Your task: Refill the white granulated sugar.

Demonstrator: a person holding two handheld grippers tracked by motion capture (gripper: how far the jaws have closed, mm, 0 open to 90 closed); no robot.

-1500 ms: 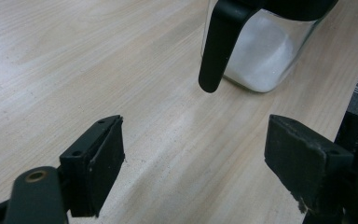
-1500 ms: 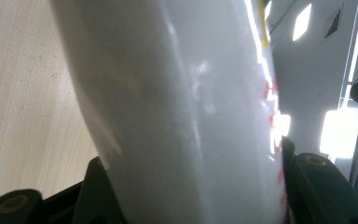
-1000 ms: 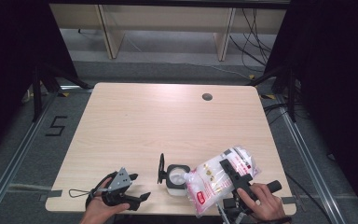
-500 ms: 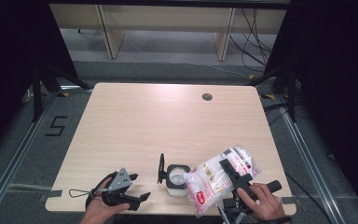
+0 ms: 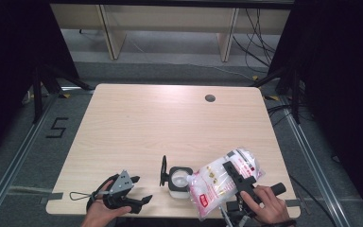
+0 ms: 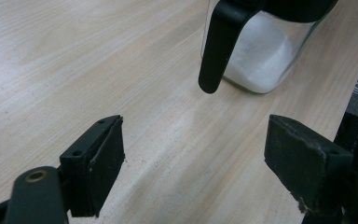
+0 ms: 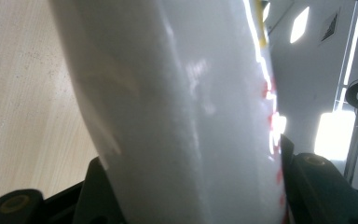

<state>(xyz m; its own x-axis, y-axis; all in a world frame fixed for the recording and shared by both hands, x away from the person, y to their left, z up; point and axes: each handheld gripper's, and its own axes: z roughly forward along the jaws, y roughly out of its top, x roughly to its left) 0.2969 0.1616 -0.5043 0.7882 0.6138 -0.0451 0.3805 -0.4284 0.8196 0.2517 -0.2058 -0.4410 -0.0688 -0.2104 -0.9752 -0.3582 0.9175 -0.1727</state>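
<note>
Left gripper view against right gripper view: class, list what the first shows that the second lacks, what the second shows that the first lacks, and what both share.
First alone: a clear jar of white grains with a black hanging lid, and the open left claw with nothing between its jaws.
Second alone: a plastic bag of white grains with red print, clamped in the right claw.
Both: the pale wooden table.

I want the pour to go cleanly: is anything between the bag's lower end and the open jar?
Nothing visible does. The bag, clamped in the right gripper, tilts down right beside the jar; the jar's lid stands flipped up on the far side, and the left gripper sits apart, open.
</note>
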